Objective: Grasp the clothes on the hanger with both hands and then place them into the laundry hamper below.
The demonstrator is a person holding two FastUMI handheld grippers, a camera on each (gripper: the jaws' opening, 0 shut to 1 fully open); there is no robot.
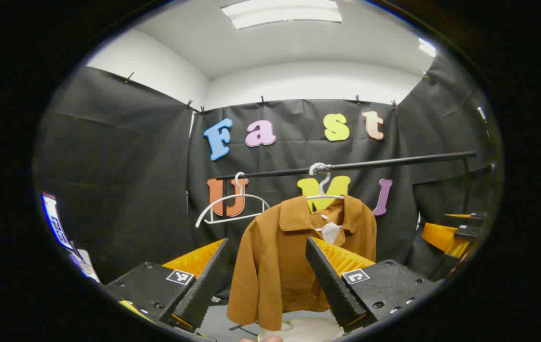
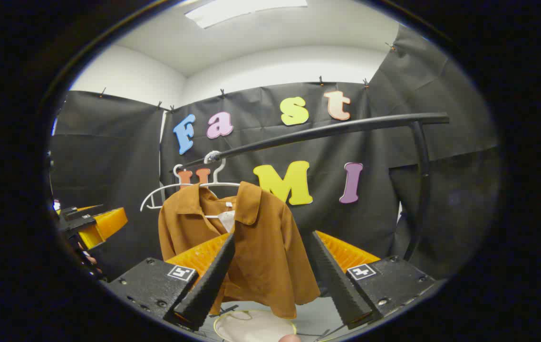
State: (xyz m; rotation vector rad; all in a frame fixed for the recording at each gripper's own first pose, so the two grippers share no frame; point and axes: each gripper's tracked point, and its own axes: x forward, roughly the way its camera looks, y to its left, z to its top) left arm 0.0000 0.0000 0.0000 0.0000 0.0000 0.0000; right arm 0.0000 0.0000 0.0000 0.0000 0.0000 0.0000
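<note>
A brown jacket [image 1: 280, 256] hangs on a white hanger [image 1: 323, 192] from a black rail [image 1: 394, 162]. The jacket [image 2: 261, 247] also hangs in the right gripper view, on the same rail [image 2: 327, 130]. Below it lies the round pale hamper rim [image 1: 308, 328], also seen as the hamper [image 2: 254, 325]. My left gripper [image 1: 270, 304] stands open short of the jacket's left sleeve. My right gripper [image 2: 273, 304] stands open short of the jacket's right side. Nothing is held. The right gripper [image 1: 460, 230] shows far right in the left gripper view; the left gripper [image 2: 87, 221] shows far left in the right gripper view.
An empty white hanger [image 1: 230, 209] hangs on the rail left of the jacket, seen too as the empty hanger [image 2: 163, 194]. The rail's upright post [image 2: 420, 190] stands at the right. A hand [image 2: 87, 259] holds the far gripper.
</note>
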